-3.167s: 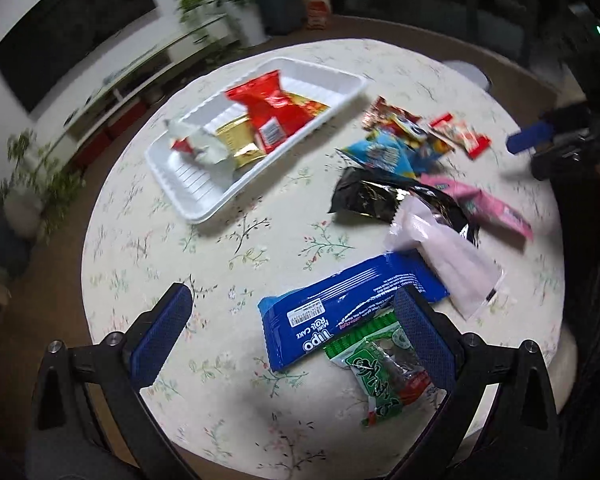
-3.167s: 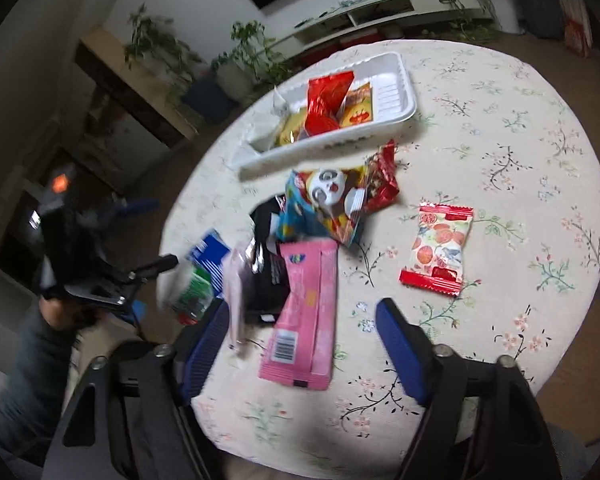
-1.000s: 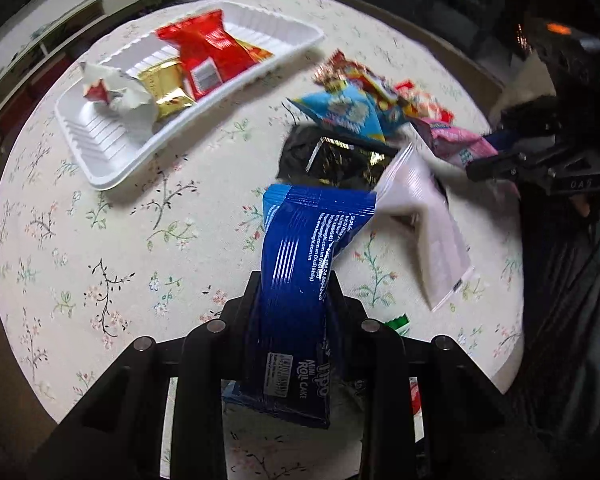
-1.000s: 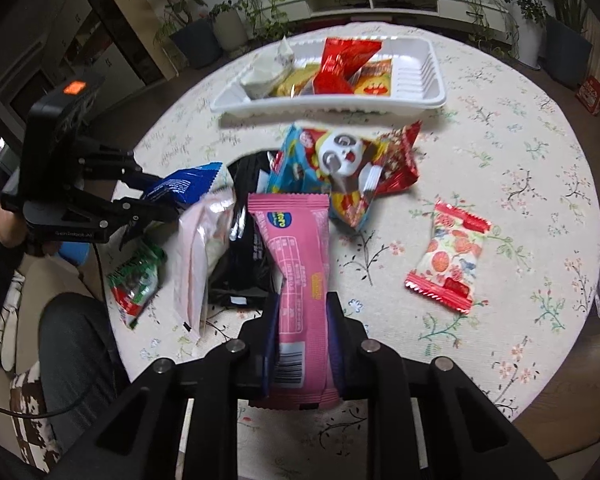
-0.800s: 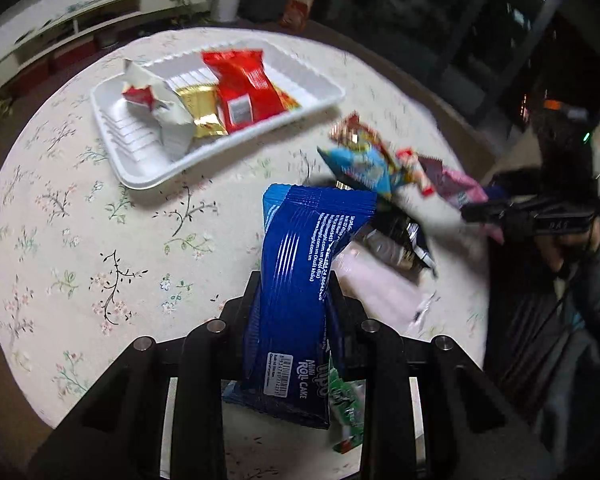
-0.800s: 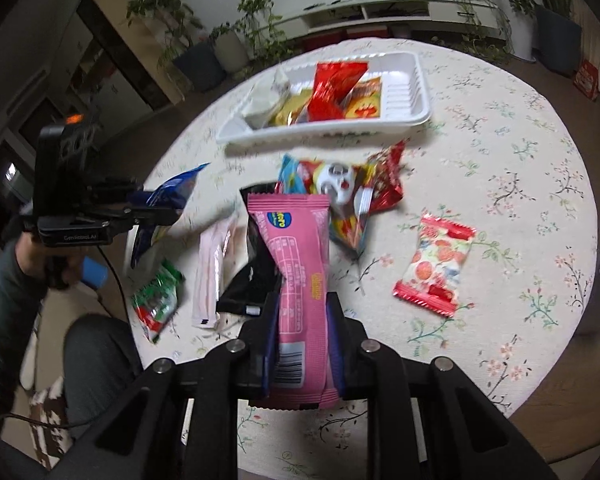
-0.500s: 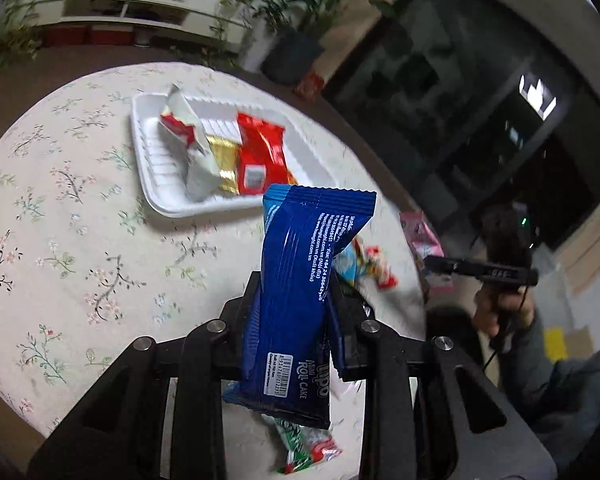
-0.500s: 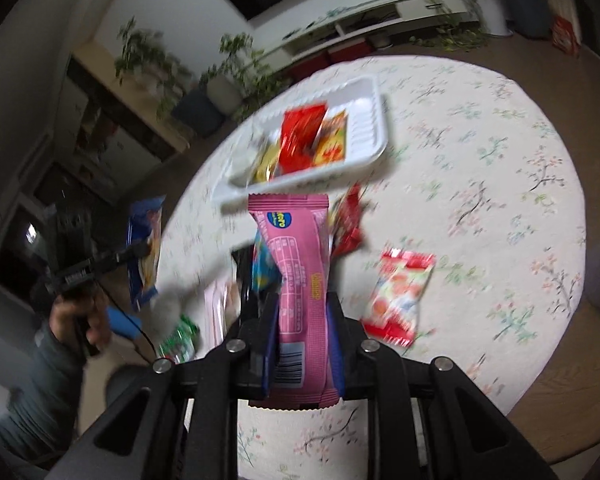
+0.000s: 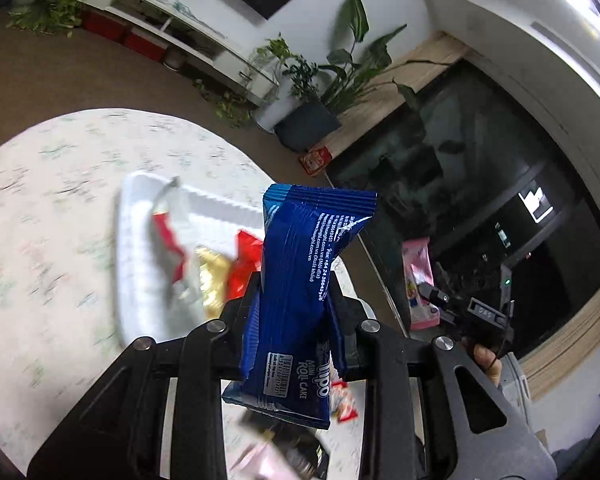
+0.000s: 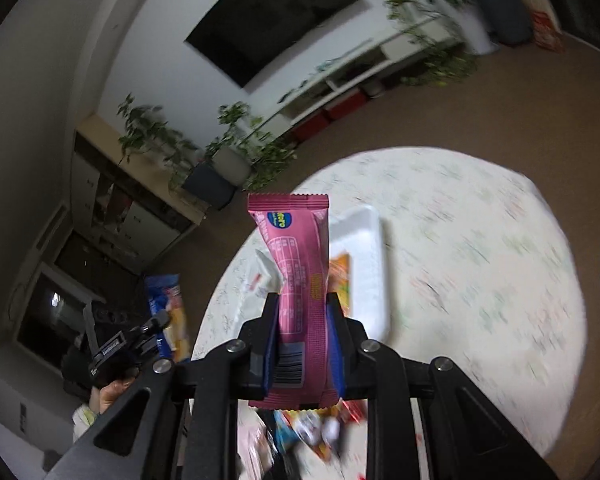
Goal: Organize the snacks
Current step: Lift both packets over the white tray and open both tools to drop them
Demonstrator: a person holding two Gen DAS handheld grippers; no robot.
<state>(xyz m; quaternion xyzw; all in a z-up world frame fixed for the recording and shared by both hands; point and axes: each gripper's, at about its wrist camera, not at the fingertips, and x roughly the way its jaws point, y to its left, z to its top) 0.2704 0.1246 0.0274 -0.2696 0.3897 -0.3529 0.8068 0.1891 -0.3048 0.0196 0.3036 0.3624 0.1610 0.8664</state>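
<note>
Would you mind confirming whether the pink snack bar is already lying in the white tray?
No, the pink snack bar is clamped upright in the right gripper, above the white tray.

Dim indoor light; round floral-cloth table (image 9: 60,208) motion-blurred; held wrappers sharp; fisheye bend, dark vignette at edges.

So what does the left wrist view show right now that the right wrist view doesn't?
Only the left wrist view: the left hand-held gripper clamping the blue foil roll-cake packet close up, plus red and gold wrappers in the tray.

Only the right wrist view: the right hand-held gripper clamping the pink snack bar wrapper close up.

Both: the white plastic tray on the round floral tablecloth, and each other's gripper in the distance.
</note>
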